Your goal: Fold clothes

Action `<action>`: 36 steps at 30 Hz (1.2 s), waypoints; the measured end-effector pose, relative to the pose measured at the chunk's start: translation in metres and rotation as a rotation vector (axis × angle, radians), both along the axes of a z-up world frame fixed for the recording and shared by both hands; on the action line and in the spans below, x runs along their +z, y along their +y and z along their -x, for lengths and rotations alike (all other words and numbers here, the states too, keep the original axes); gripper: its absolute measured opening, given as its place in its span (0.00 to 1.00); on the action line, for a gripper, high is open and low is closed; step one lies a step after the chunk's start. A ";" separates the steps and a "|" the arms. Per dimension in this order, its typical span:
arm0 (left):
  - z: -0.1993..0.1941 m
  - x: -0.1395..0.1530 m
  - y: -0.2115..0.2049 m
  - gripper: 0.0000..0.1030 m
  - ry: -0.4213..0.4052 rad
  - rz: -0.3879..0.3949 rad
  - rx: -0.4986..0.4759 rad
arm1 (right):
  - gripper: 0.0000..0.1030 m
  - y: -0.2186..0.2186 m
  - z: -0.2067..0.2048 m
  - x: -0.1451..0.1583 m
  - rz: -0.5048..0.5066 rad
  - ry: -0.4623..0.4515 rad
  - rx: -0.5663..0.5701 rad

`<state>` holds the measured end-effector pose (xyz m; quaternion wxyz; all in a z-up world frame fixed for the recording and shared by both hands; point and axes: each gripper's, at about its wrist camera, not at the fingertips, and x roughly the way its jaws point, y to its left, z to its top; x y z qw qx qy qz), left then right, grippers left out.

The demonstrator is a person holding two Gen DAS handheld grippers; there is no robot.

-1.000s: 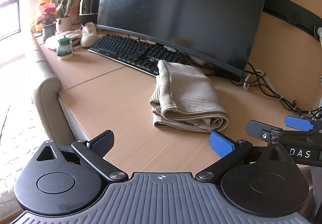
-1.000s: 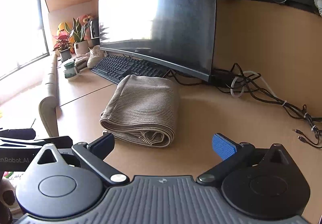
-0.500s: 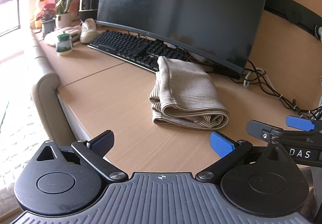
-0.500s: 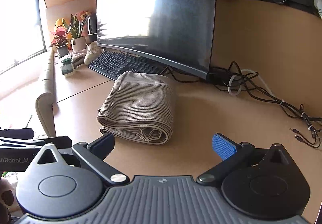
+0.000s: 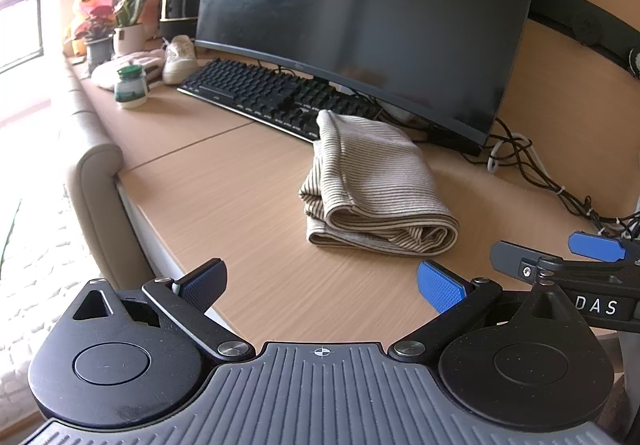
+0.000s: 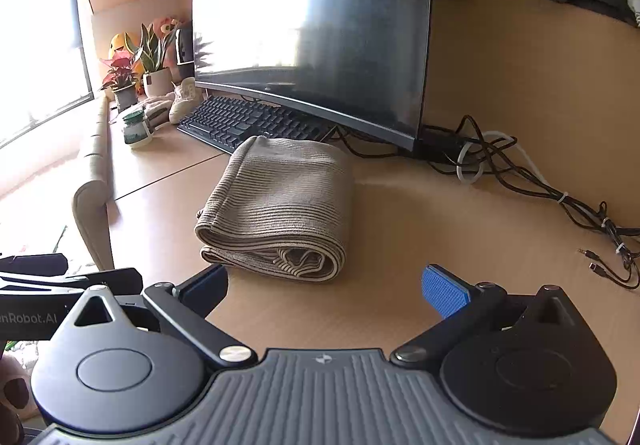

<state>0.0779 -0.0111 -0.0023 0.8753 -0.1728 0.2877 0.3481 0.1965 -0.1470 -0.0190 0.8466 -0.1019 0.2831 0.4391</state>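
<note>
On the wooden desk [image 5: 248,185], just in front of the keyboard [image 5: 276,95] and monitor [image 6: 312,33], lies the folded striped garment [image 5: 376,185]. Left gripper [image 5: 320,283] and right gripper [image 6: 324,285] hover near it, both spread wide, holding nothing.

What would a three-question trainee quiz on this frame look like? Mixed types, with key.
1. True or false: the left gripper is shut on the striped garment.
2. Multiple choice: the far end of the garment lies nearest which item? A) keyboard B) green-lidded jar C) cable bundle
3. Fill in: the right gripper is ____, holding nothing.

Key: 1 false, both grippers are open and short of the folded garment, which lies on the desk. 2 A. 3 open.
</note>
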 end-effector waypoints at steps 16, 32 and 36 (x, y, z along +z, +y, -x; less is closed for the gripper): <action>0.001 -0.004 0.001 1.00 0.034 -0.016 0.016 | 1.00 0.003 0.001 -0.002 0.009 0.013 0.008; 0.002 -0.006 -0.002 1.00 0.032 0.003 0.028 | 1.00 0.004 0.002 -0.003 0.016 0.017 0.010; 0.003 -0.006 -0.001 1.00 0.032 0.005 0.029 | 1.00 0.004 0.002 -0.003 0.018 0.017 0.011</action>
